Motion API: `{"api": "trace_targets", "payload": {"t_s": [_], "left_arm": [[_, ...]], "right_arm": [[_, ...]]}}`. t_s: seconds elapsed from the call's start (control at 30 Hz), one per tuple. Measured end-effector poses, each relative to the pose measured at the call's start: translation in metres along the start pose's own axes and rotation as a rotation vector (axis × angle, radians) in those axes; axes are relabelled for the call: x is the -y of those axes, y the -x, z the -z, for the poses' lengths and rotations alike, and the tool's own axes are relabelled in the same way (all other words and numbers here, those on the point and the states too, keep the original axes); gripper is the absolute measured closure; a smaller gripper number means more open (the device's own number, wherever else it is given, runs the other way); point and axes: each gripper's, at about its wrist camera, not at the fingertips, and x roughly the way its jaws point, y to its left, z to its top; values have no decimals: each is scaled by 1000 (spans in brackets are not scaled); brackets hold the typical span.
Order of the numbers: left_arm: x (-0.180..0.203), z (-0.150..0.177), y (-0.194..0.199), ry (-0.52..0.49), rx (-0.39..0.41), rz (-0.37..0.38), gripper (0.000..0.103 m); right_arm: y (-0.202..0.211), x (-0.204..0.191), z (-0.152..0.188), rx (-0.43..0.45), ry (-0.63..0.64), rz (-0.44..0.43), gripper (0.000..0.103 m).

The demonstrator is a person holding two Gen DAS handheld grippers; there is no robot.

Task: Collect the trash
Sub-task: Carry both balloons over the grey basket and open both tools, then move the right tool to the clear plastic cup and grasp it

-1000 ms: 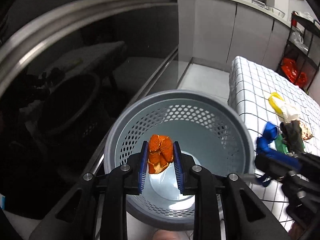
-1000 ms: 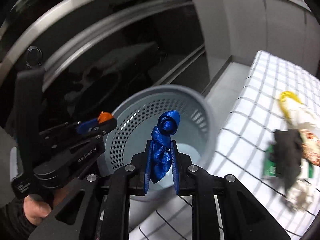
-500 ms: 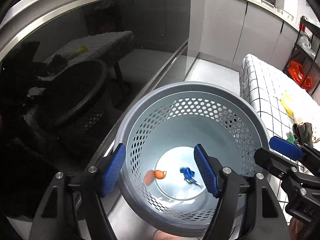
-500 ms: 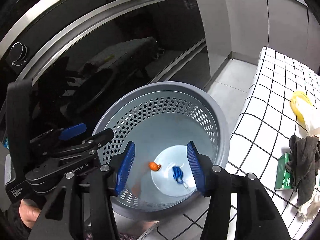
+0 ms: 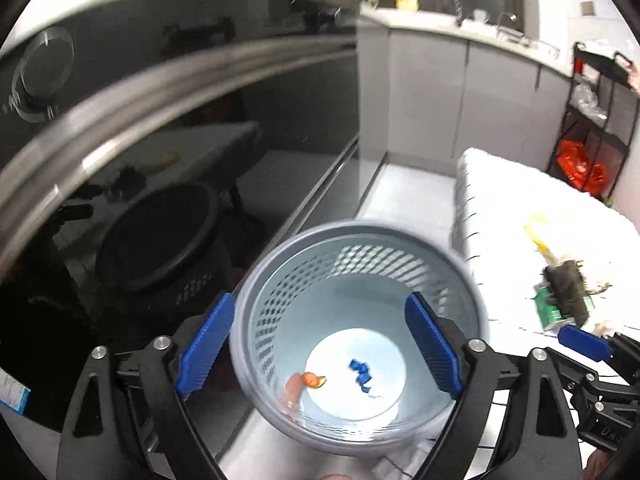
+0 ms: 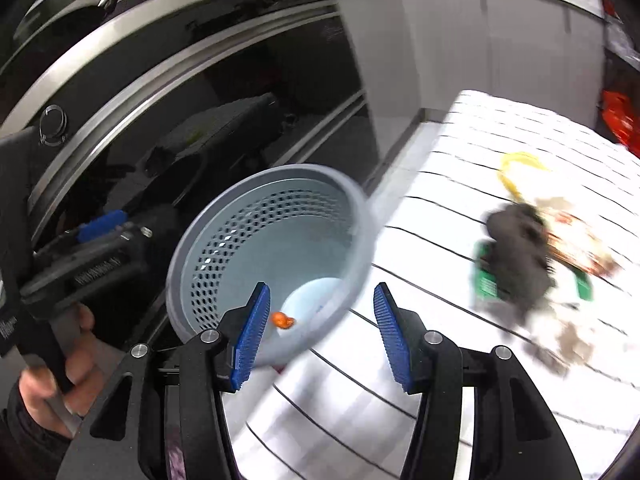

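A grey perforated bin (image 5: 280, 280) stands on the floor beside the checked table (image 5: 500, 192). An orange peel (image 5: 312, 380) and a blue ribbon scrap (image 5: 360, 372) lie on its bottom. My left gripper (image 5: 316, 348) is open and empty above the bin. My right gripper (image 6: 320, 332) is open and empty over the bin's rim (image 6: 360, 248) and the table edge; the peel (image 6: 282, 320) shows there too. A pile of trash stays on the table: a dark rag (image 6: 520, 252), a green packet (image 6: 486, 280), a yellow piece (image 6: 516, 164) and crumpled paper (image 6: 572, 340).
A dark glass oven front (image 5: 180, 160) with a steel handle runs along the left. Grey cabinets (image 5: 460, 92) stand at the back. A black rack (image 5: 592, 120) holding a red bag is at the far right. The right gripper's blue pad (image 5: 584, 344) shows at lower right.
Both grippers opened a second ago and dropped the peel and the ribbon into the bin. Since then both have pulled back, the right one swinging towards the table.
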Motion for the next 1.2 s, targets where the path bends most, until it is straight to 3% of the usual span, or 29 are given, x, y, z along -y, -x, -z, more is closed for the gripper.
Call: {"api": "trace_targets", "payload": {"t_s": [0.17, 0.37, 0.57, 0.83, 1.2], "left_arm": [[35, -3, 37, -21, 57, 83, 10], [88, 5, 56, -72, 60, 193, 6], [137, 12, 58, -112, 64, 238, 6], [185, 5, 31, -155, 53, 231, 6], [212, 13, -20, -199, -10, 179, 6]], "right_arm": [[54, 39, 23, 61, -43, 98, 50], [113, 91, 40, 134, -98, 209, 44], [146, 142, 53, 181, -150, 309, 41], [134, 196, 54, 144, -224, 335, 37], [81, 225, 26, 62, -228, 362, 30]]}}
